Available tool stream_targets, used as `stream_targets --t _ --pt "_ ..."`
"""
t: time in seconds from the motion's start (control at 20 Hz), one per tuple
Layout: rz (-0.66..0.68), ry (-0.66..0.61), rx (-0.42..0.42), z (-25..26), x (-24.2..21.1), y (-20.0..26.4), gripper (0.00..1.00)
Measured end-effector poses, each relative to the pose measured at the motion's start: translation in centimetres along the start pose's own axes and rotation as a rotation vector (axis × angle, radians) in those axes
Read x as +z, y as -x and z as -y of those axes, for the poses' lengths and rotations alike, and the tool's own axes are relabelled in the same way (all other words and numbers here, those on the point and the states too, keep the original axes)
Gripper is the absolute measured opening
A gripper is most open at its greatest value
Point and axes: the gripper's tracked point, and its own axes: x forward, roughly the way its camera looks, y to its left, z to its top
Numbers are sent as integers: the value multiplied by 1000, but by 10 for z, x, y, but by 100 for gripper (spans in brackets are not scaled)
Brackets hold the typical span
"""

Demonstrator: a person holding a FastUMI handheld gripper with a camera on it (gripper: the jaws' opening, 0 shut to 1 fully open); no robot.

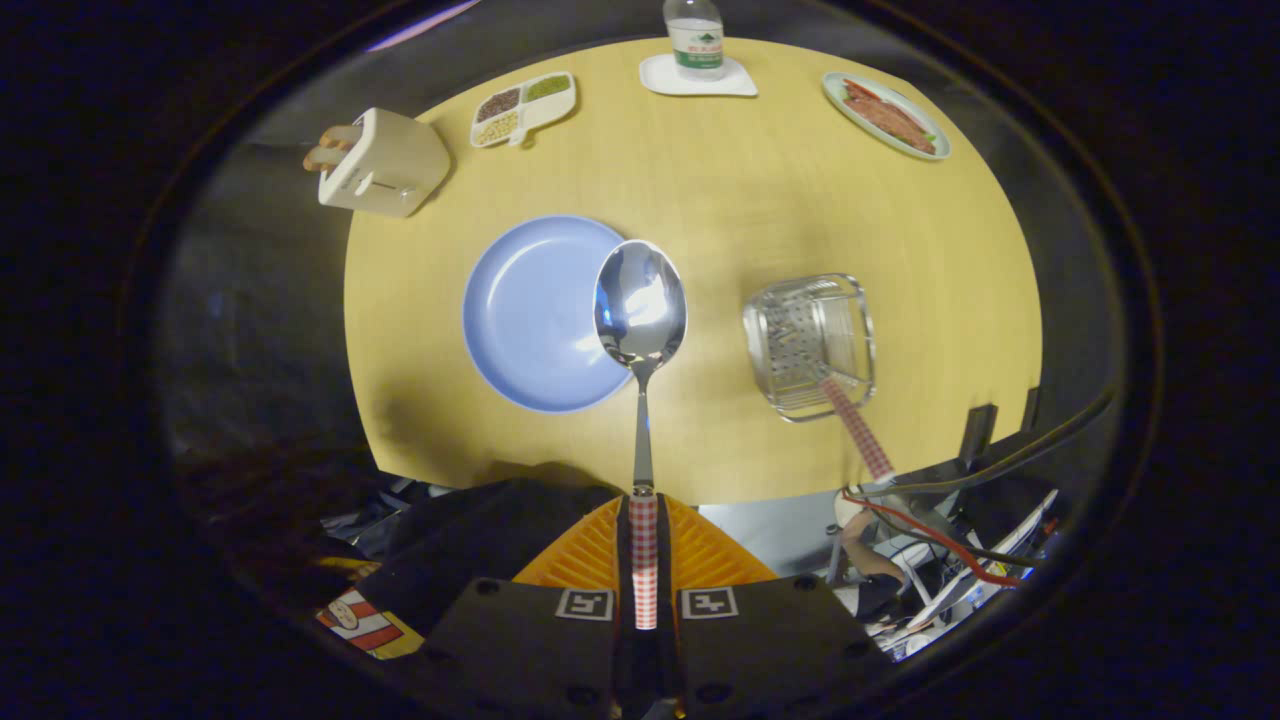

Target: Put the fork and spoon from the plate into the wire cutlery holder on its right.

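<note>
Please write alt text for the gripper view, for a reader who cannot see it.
The claw is shut on the checked handle of a spoon, lifted above a round wooden table. Beneath the bowl lies an empty blue plate; to its right the wire cutlery holder already has one checked handle leaning out.

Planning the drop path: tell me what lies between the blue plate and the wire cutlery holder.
In the gripper view, bare yellow table separates the blue plate from the wire cutlery holder. The spoon, held in the tool, hangs over the plate's right rim.
</note>
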Motion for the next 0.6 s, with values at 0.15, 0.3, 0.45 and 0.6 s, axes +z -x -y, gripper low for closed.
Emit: stream_targets --t 0.15,0.3,0.45,0.6 --pt "-63 15 -43 38 -5 5 11" --pt "-164 19 -55 64 -10 -4 11" --pt "-293 76 -76 81 -9 -11 10" --pt "-385 97 -77 81 11 -8 10"
